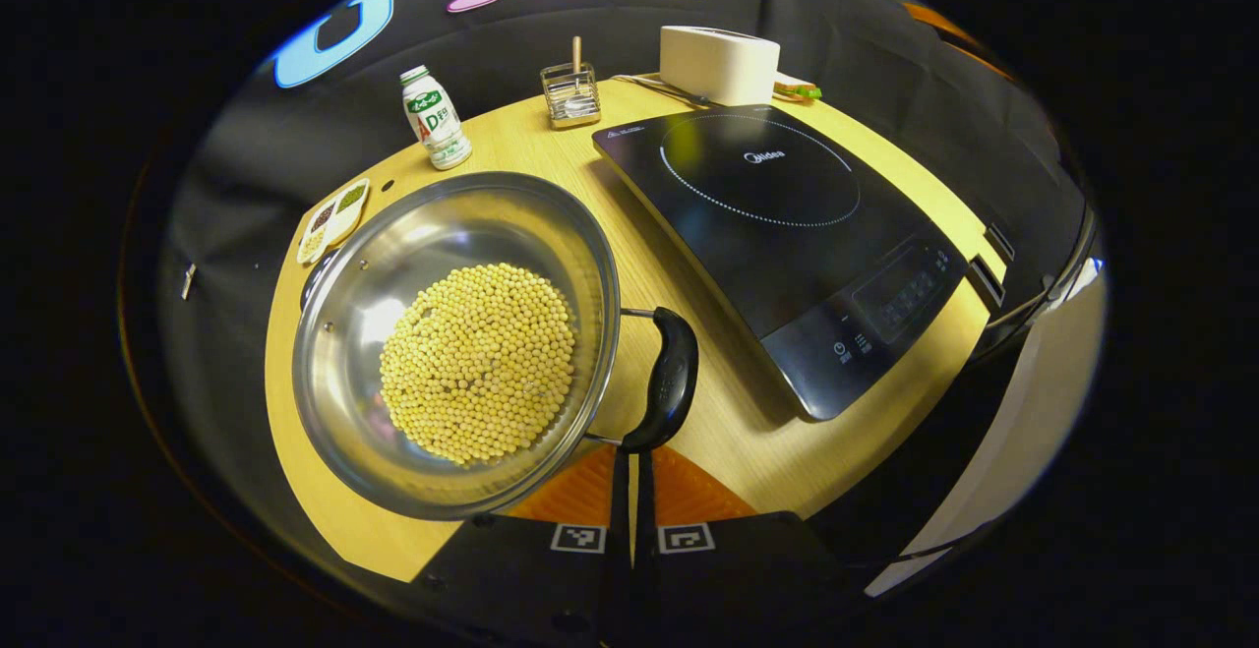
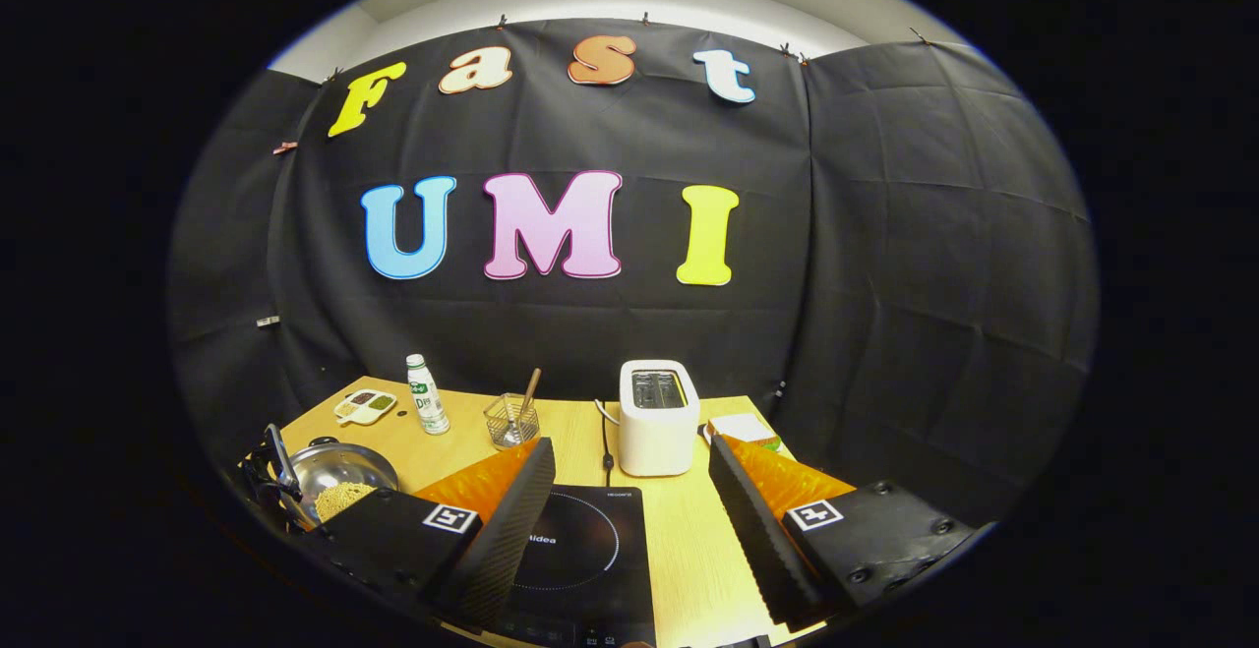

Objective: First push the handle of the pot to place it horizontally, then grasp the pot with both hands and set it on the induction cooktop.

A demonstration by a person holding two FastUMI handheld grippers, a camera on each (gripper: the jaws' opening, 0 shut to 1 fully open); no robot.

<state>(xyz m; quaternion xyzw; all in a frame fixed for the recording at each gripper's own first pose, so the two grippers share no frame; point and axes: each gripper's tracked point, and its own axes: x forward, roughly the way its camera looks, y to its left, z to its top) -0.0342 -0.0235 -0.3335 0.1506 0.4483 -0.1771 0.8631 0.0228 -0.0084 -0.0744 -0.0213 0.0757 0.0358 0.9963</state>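
Hiding part of the pot's (image 1: 457, 343) near rim, the left gripper (image 1: 631, 505) has its fingers nearly closed, their tips at the handle (image 1: 669, 378); contact is unclear. Pot sits on the tabletop (image 1: 689, 294) beside the cooktop (image 1: 777, 225). Right gripper (image 2: 629, 515) fingers spread wide, covering the cooktop's edge.

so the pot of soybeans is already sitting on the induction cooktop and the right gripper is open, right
Not quite. In the left gripper view the pot of soybeans sits on the wooden table beside the induction cooktop, not on it. The right gripper is indeed open, as the right gripper view shows.
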